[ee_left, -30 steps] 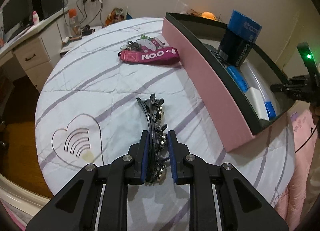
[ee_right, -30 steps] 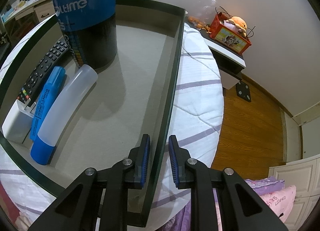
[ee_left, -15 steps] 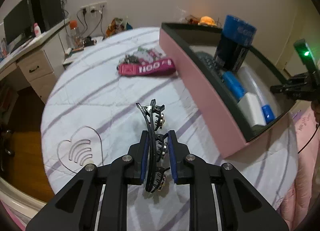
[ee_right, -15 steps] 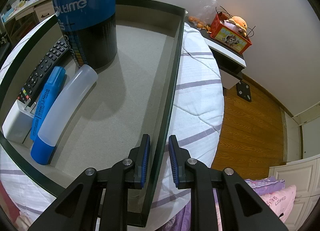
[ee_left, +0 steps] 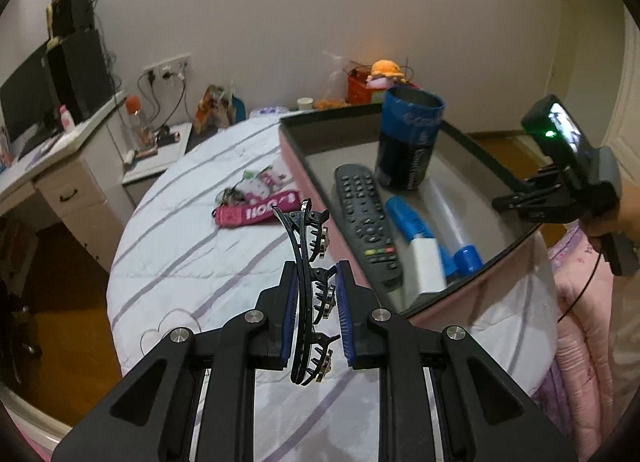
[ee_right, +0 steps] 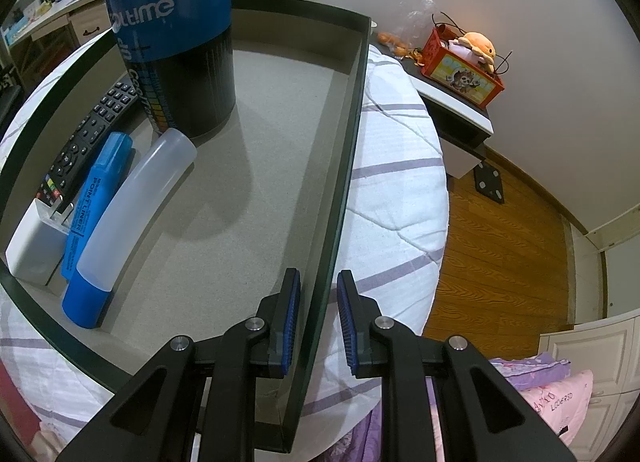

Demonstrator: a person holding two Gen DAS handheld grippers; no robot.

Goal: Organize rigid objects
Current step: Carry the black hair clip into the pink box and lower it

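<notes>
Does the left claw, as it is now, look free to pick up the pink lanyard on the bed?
Probably not yet. The left claw is shut on the black hair clip, so it is occupied. The pink lanyard itself lies uncovered on the bedspread, beside the pink box.

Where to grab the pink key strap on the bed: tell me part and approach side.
Grip the pink strap mid-length, across its narrow width, from above. It lies flat on the quilt with bare bedding around it; the key bunch at its left end looks lumpy and likelier to slip.
</notes>
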